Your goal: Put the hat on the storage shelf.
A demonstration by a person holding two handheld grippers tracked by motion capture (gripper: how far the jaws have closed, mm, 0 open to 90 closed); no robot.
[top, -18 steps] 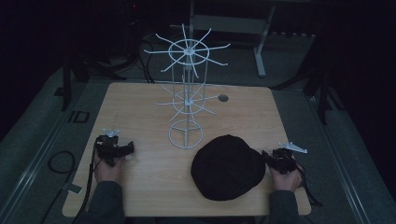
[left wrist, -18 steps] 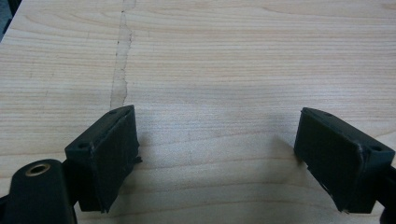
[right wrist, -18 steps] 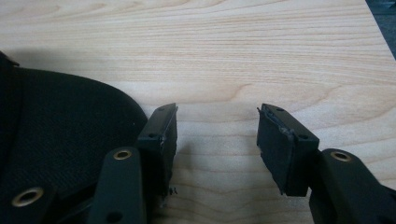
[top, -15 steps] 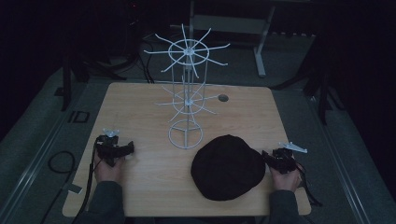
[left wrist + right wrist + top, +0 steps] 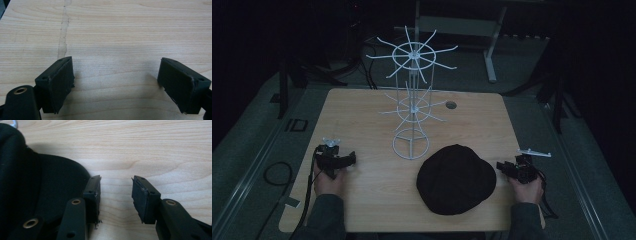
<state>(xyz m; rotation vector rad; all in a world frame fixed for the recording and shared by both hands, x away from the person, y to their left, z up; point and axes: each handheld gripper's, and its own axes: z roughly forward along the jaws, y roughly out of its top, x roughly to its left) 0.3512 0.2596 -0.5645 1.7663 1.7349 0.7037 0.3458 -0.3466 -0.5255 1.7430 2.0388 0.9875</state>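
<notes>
Fabric is what you are dealing with: the black cap (image 5: 456,178) lies flat on the table (image 5: 362,115), just in front of the white wire rack (image 5: 412,107), and judged by its look it is light, soft and likely to fold or sag. Your right gripper (image 5: 116,188) sits beside its edge, jaws partly apart with nothing between them; your left gripper (image 5: 116,75) stands wide, well apart from it. Pinch the rim rather than the crown.
</notes>
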